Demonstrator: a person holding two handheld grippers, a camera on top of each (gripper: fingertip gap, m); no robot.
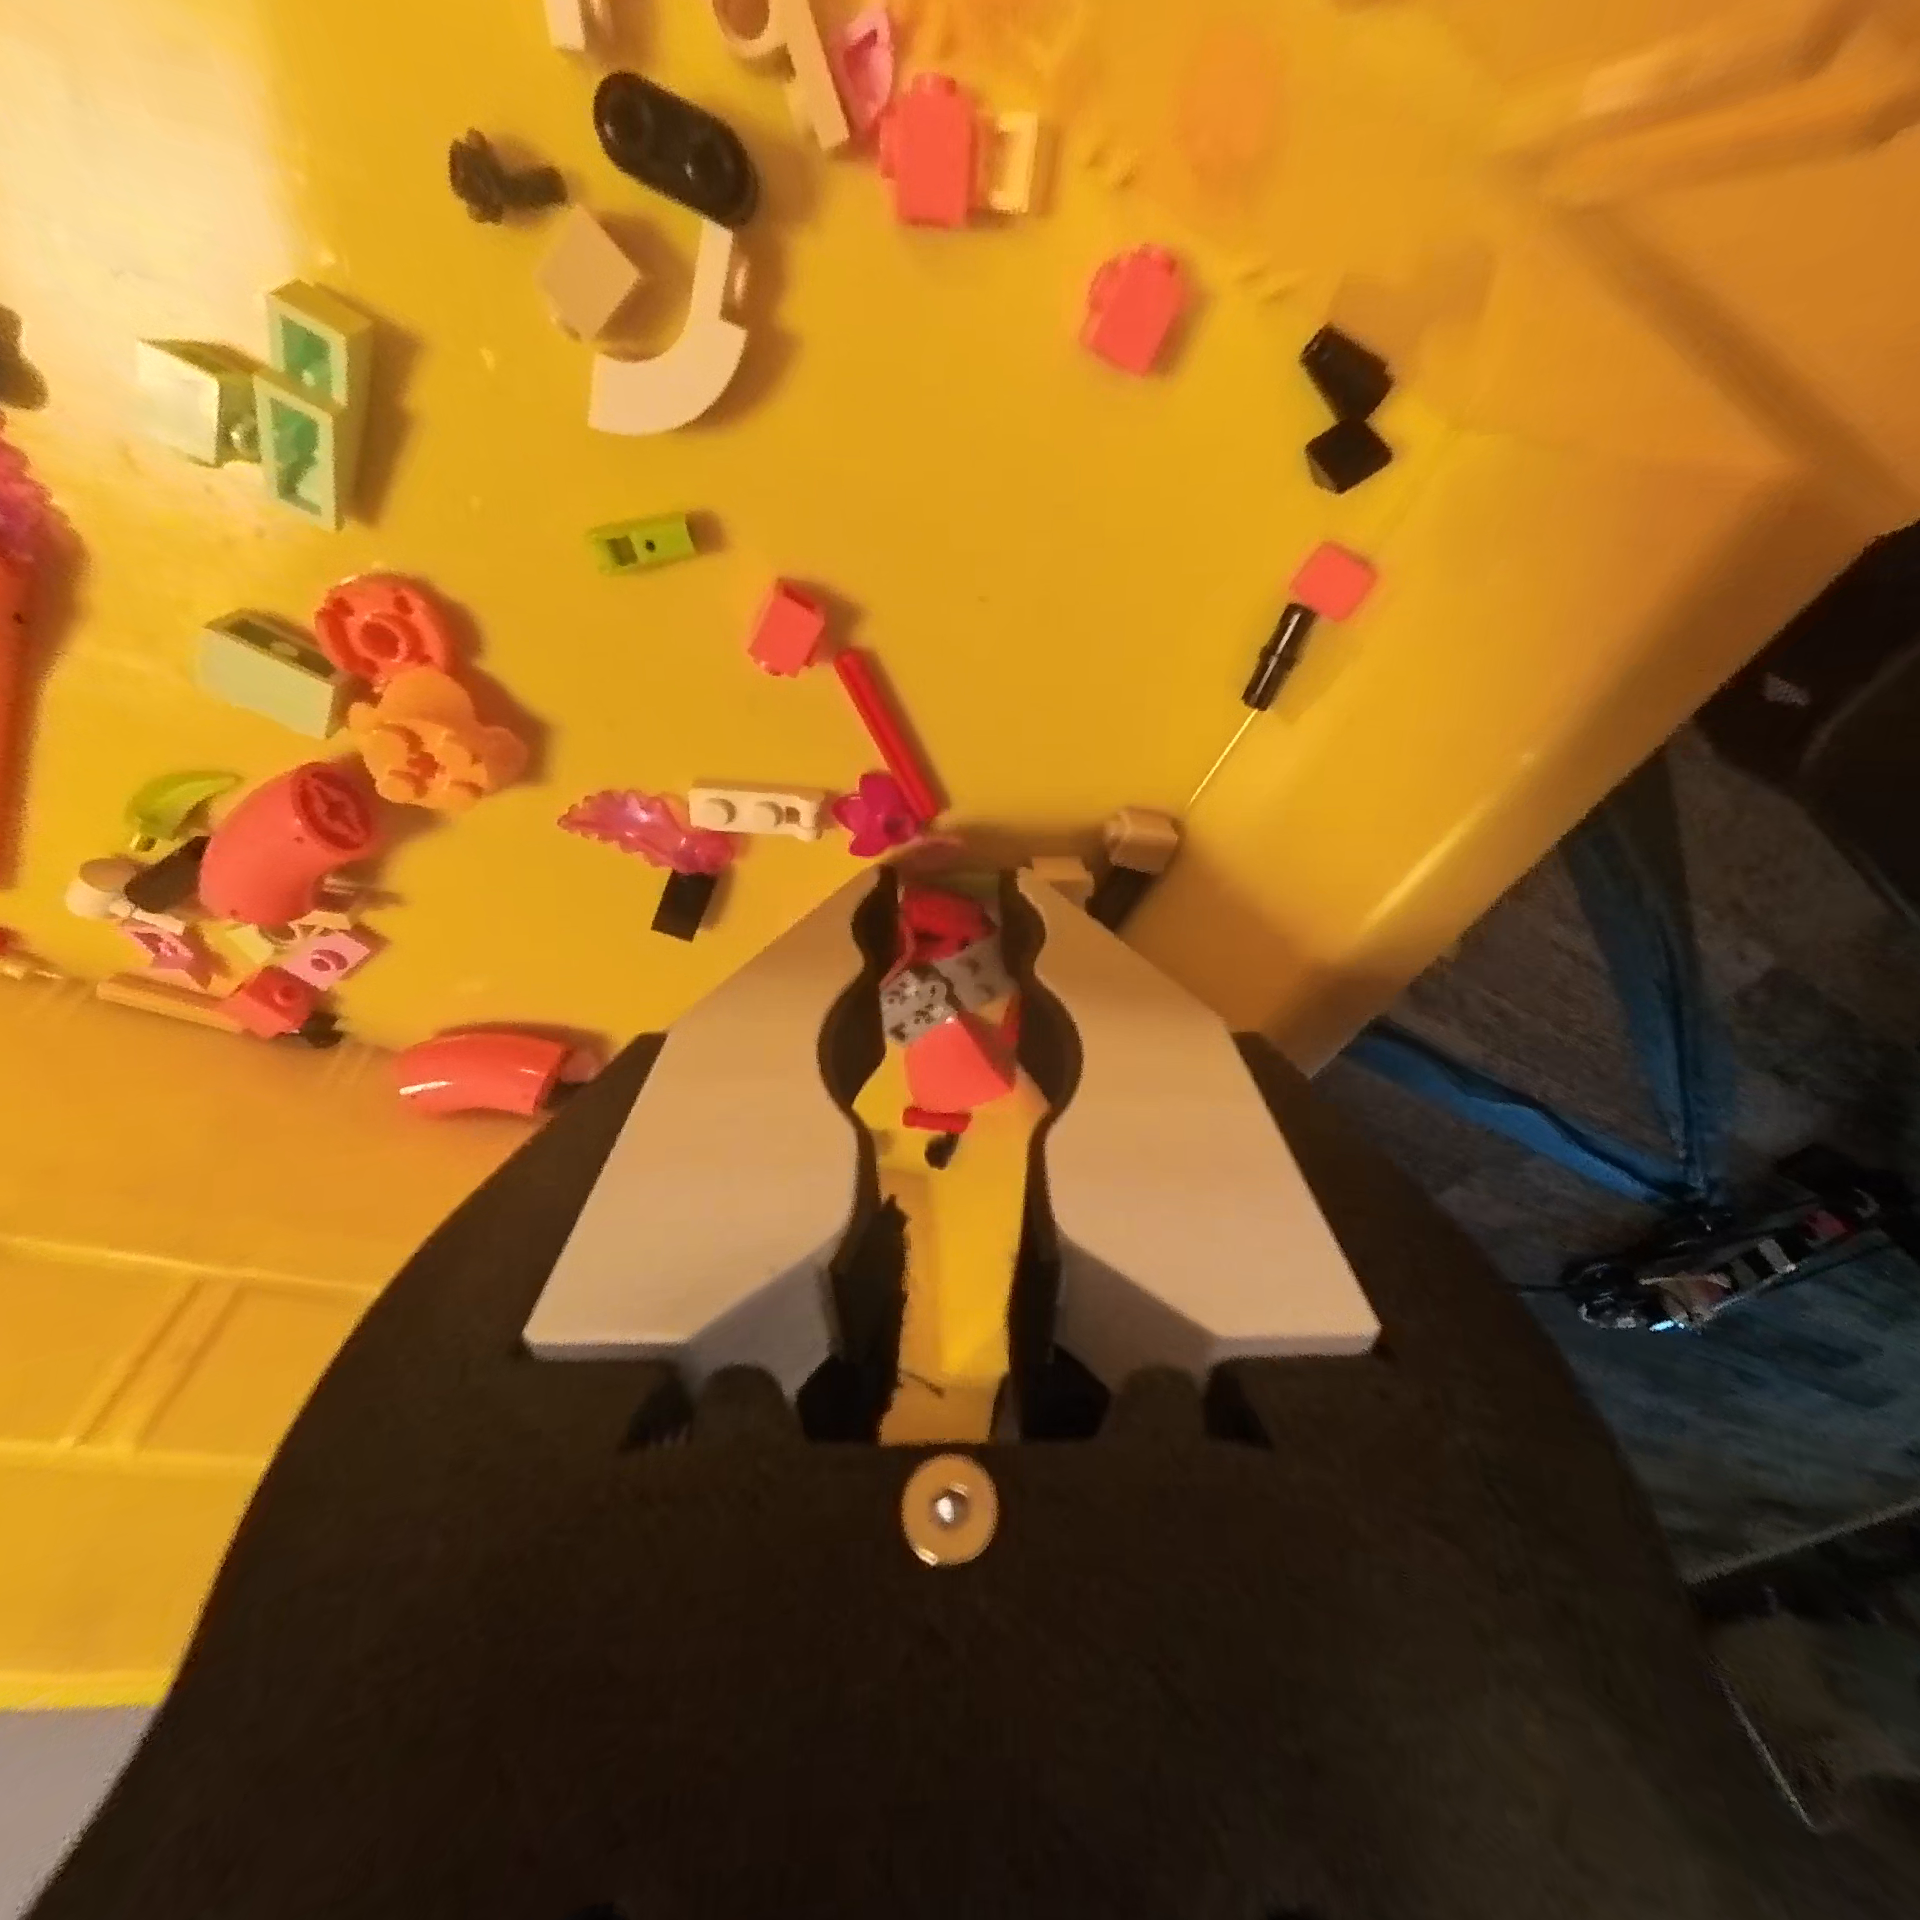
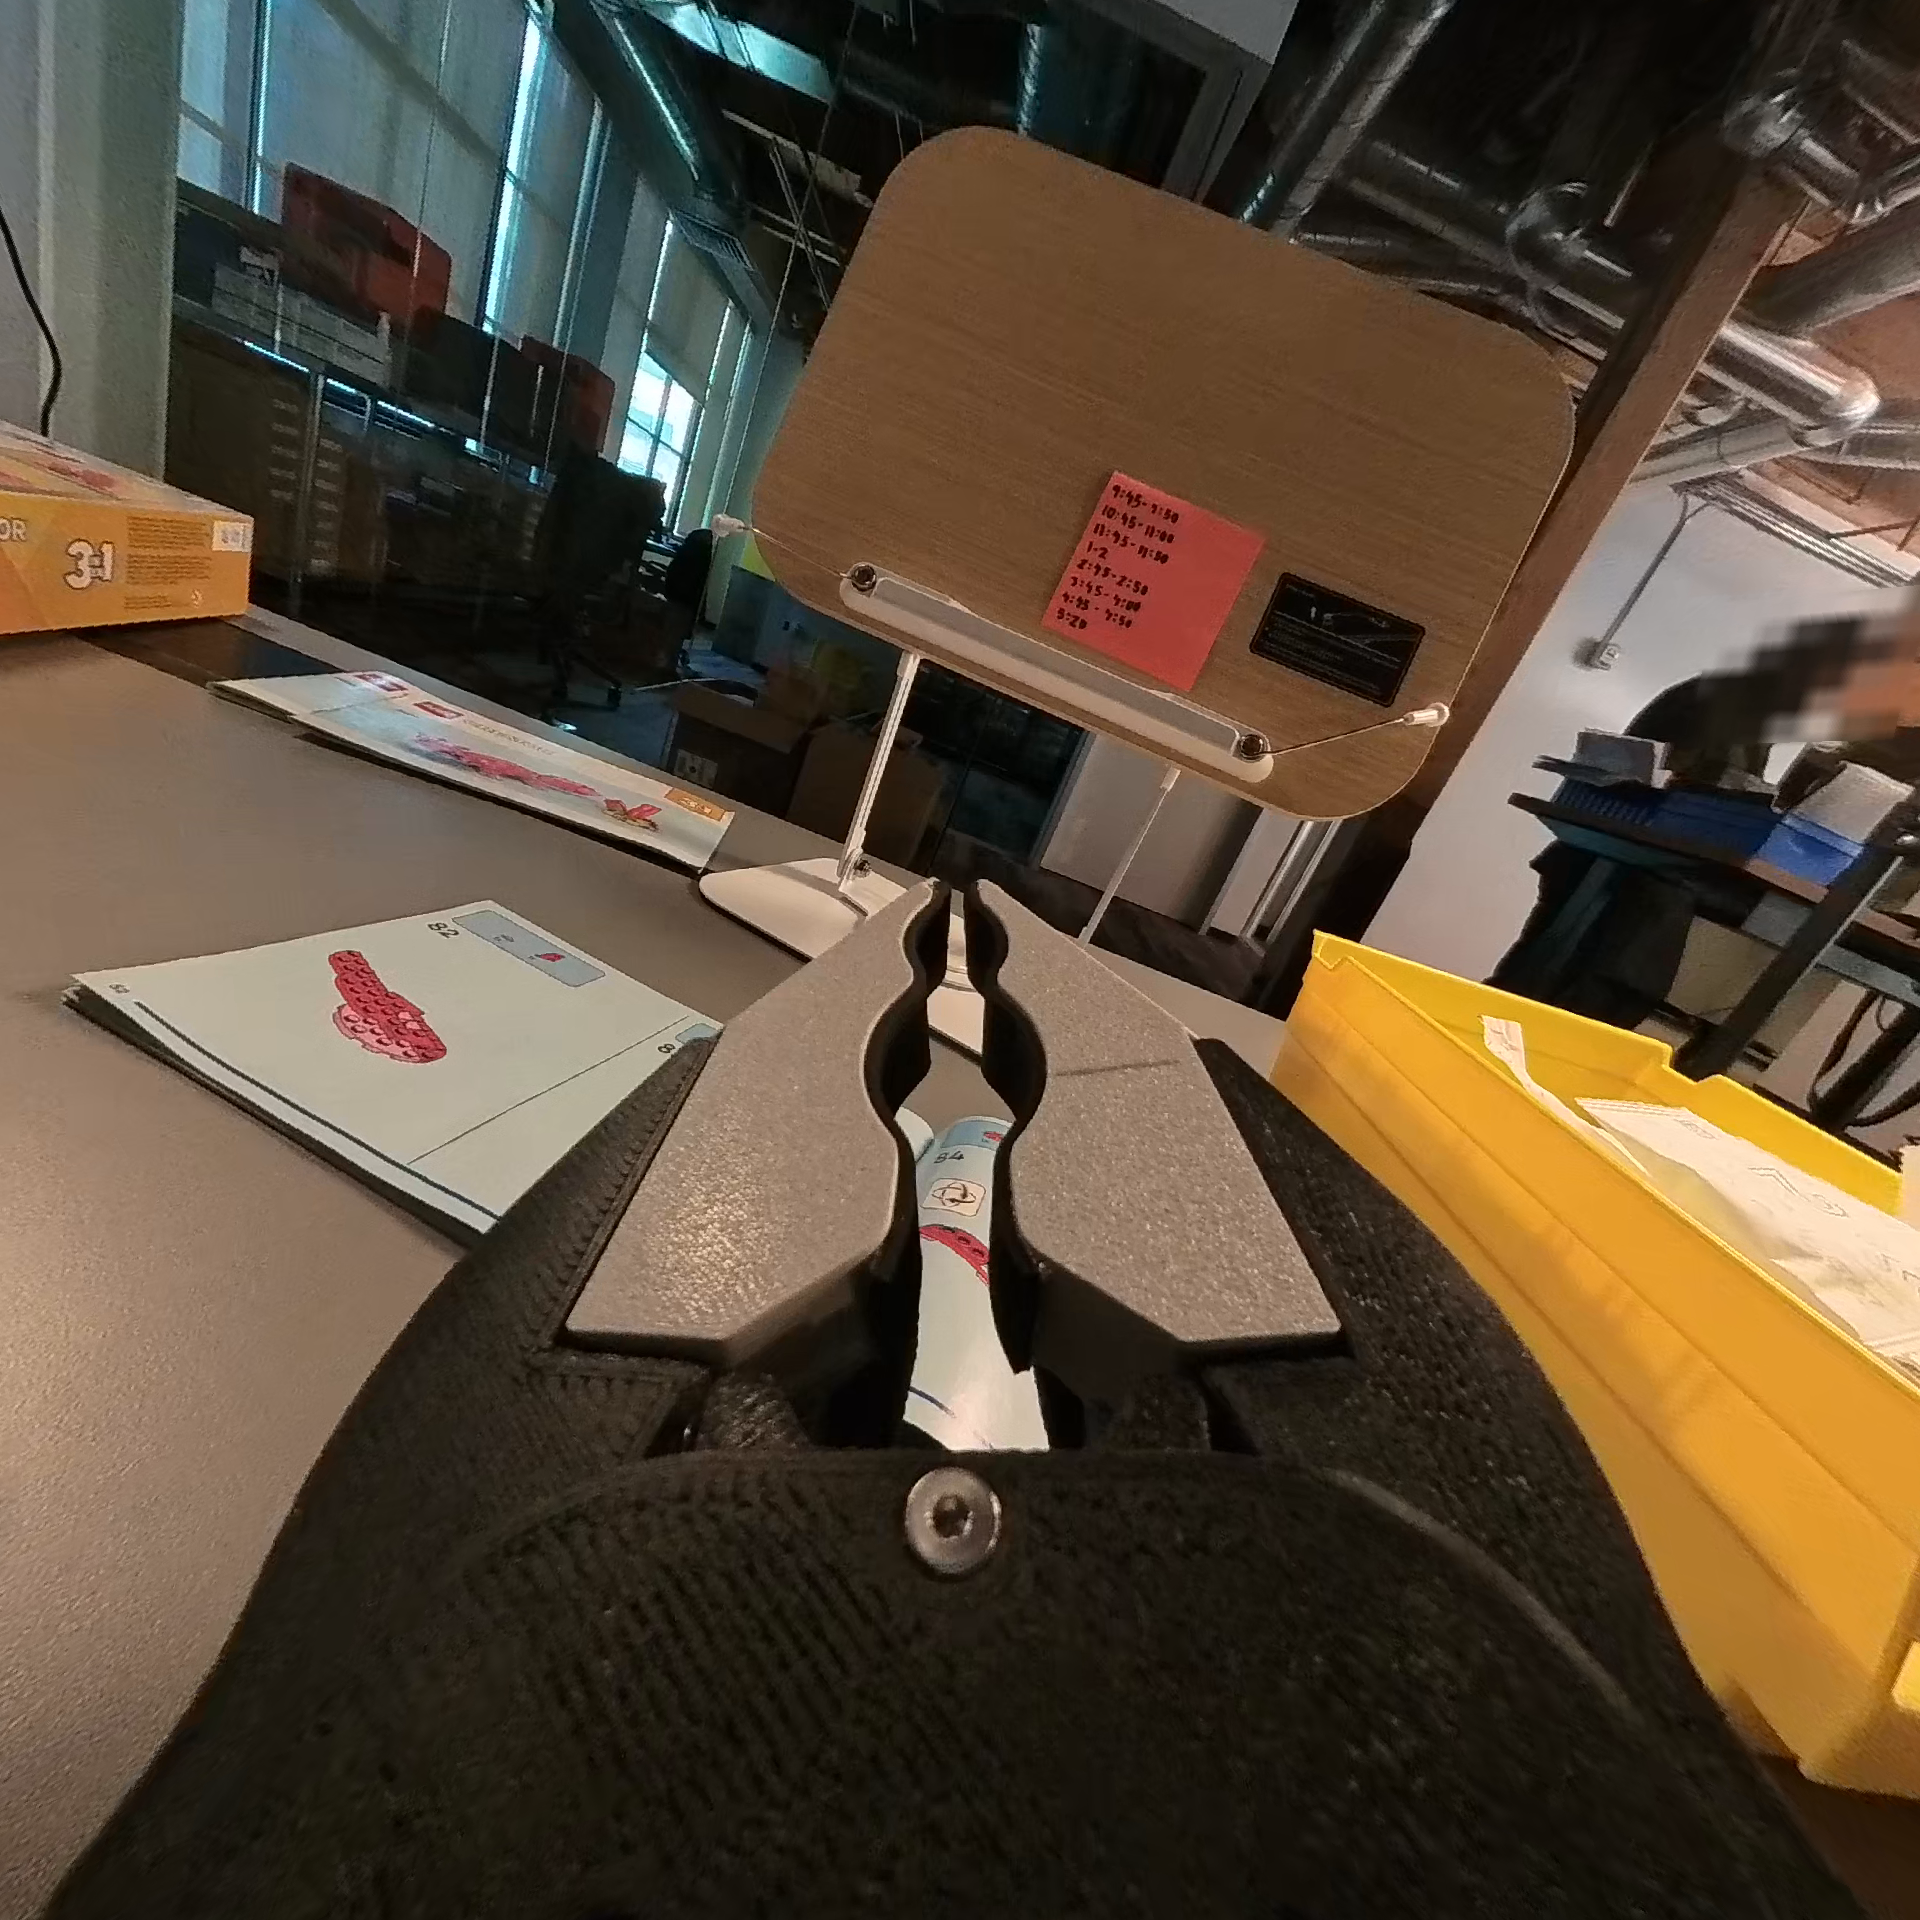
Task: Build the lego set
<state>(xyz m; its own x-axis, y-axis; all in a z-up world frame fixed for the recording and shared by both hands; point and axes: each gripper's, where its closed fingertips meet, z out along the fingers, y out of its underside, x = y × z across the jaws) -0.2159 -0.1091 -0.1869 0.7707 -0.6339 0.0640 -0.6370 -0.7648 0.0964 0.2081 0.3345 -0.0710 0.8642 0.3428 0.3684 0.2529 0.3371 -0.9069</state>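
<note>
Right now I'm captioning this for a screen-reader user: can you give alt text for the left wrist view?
The left gripper points into a yellow tray, its pale fingers narrowly apart around a small cluster of red, grey and coral toy bricks. Loose bricks scatter across the tray floor, among them a white curved piece and a red rod.

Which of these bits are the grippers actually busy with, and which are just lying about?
At the grippers: left gripper, brick cluster between its fingers, yellow tray.
Lying about: loose bricks, open booklet, book stand, toy box; right gripper shut, empty.
</note>
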